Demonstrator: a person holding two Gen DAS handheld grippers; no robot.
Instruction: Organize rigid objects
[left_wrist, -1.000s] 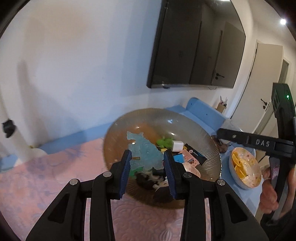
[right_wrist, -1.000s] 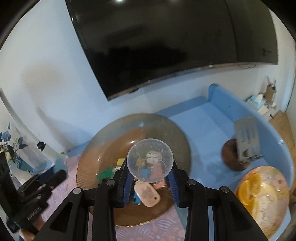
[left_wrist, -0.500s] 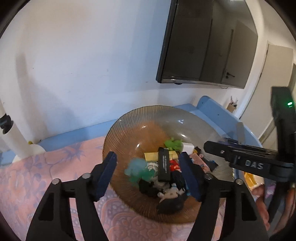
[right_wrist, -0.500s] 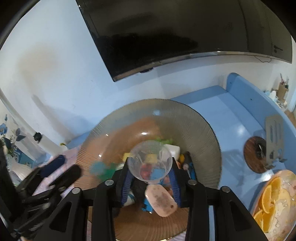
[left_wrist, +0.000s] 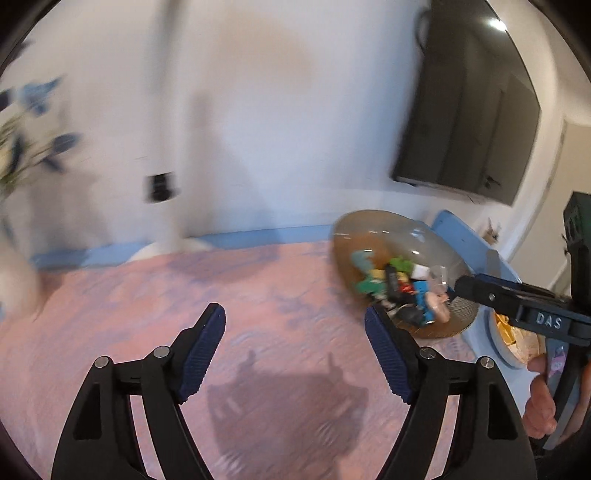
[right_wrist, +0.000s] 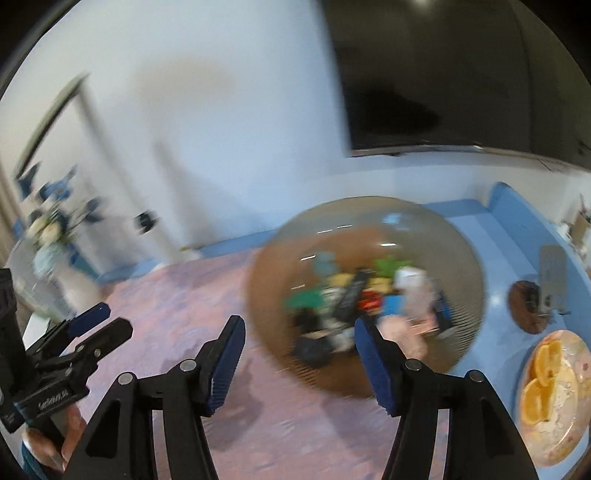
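left gripper (left_wrist: 294, 321) spread over pink cloth (left_wrist: 258, 288), jaws just opening, nothing between. right gripper (right_wrist: 299, 332) likewise spread, opening, empty. small items piled in glass bowl (right_wrist: 461, 251), right of both.

"DAS" in white, embossed on the right gripper (left_wrist: 466, 288) body; the left gripper (right_wrist: 96, 322) body lettering is unreadable.
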